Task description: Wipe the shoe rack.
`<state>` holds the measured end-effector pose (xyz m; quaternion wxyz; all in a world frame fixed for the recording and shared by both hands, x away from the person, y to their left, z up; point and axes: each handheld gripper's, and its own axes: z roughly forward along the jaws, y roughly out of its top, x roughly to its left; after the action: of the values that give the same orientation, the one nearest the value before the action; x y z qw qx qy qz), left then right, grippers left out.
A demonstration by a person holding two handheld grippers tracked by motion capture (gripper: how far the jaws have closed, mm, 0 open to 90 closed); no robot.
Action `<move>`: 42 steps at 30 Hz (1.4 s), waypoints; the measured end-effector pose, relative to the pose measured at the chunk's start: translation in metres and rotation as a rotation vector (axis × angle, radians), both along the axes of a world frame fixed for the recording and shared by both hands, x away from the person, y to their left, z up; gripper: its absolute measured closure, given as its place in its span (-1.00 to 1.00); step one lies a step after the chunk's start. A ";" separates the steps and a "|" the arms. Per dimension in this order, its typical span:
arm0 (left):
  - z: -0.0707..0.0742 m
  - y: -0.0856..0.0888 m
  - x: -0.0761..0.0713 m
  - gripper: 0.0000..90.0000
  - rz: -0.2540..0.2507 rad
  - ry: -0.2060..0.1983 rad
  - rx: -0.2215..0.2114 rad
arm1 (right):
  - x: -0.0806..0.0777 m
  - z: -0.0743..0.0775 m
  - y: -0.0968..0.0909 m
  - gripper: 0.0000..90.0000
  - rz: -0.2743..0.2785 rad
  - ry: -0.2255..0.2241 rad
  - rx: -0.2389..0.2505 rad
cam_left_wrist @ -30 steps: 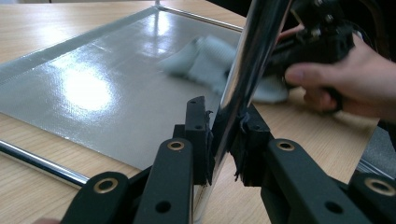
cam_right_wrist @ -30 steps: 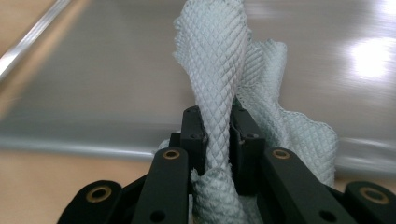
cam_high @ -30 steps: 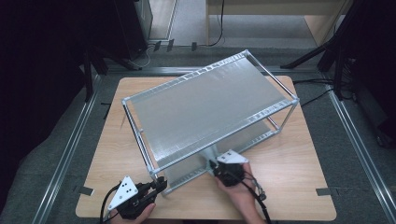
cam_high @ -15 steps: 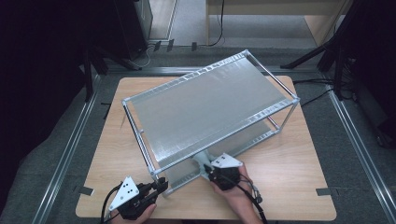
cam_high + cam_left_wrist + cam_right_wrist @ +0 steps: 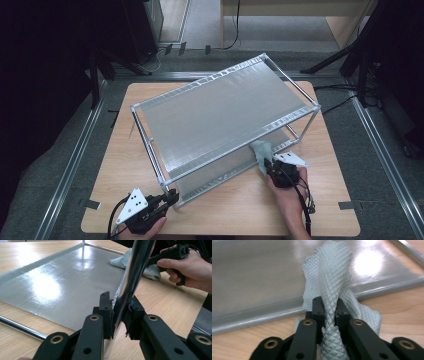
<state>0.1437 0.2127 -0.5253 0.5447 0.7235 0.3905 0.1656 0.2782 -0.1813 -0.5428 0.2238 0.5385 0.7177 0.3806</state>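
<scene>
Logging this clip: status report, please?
Left gripper shut on rack post. Right gripper shut on cloth, at lower shelf. Nothing in the way.

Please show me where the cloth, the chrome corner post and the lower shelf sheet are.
cloth (image 5: 332,285), right gripper view, on its upper fold.
chrome corner post (image 5: 135,272), left gripper view, mid shaft.
lower shelf sheet (image 5: 62,287), left gripper view, shiny middle.

The high view looks down and forward from above the near edge of the bench, taking in the whole metal rack. The left gripper view sits low and very close, facing along a rack post toward the cloth. The right gripper view, equally close, faces that same cloth and the lower shelf; all 3 views share them.
</scene>
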 end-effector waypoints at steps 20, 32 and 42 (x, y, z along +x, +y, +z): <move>0.000 -0.006 0.000 0.74 -0.008 0.002 -0.003 | -0.073 -0.008 0.144 0.85 0.525 0.007 -0.029; 0.001 -0.005 0.000 0.74 -0.015 0.006 0.003 | -0.022 -0.007 0.050 0.82 0.128 0.015 -0.071; 0.000 -0.017 0.000 0.73 -0.026 0.010 -0.006 | -0.047 -0.010 0.101 0.82 0.254 0.020 -0.072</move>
<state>0.1436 0.1960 -0.5250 0.5469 0.7278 0.3843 0.1535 0.2316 -0.0802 -0.5524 0.1859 0.4384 0.7956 0.3745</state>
